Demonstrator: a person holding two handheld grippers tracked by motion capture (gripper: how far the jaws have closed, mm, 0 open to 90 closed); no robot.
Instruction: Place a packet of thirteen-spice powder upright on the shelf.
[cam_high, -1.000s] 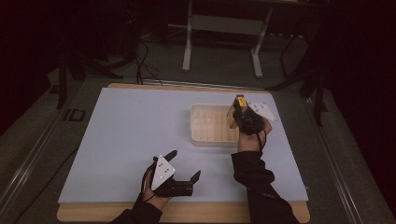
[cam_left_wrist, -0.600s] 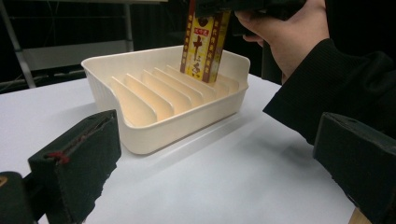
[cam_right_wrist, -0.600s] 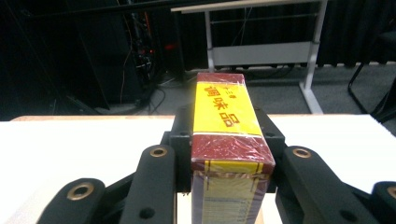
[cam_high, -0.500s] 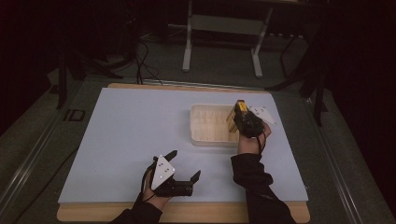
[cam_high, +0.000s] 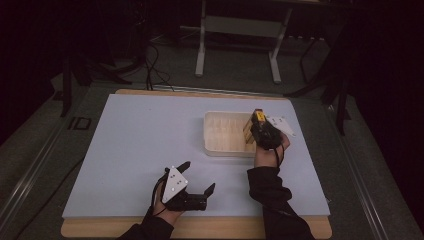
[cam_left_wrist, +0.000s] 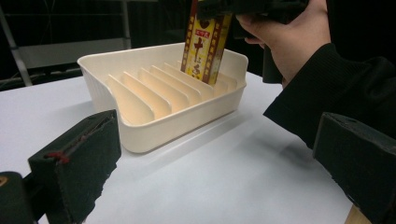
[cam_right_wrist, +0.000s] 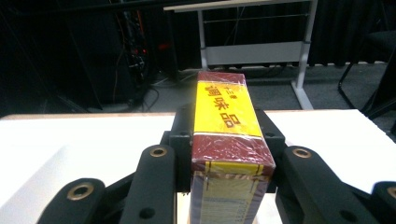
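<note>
A: At left on the pale desk (cam_high: 125, 150), what is the left gripper (cam_high: 196, 180) doing?

B: It rests low near the desk's front edge in the person's hand, jaws spread wide with nothing between them. In the left gripper view its two black pads frame the scene, well apart from the cream slotted tray (cam_left_wrist: 140, 126).

A: And to the right of it?

B: The tray (cam_high: 220, 145) sits right of centre on the desk, its upright dividers forming narrow slots. At its right end the right gripper (cam_high: 256, 126) is clamped on a red and yellow box (cam_high: 251, 127), one jaw pressing each long side.

A: Where exactly is the box?

B: The left gripper view shows the box (cam_left_wrist: 205, 44) held upright, its lower end down inside the tray at the far-right slots. Whether it touches the tray floor cannot be told. In the right gripper view the box (cam_right_wrist: 229, 126) stands squarely between the jaws.
</note>
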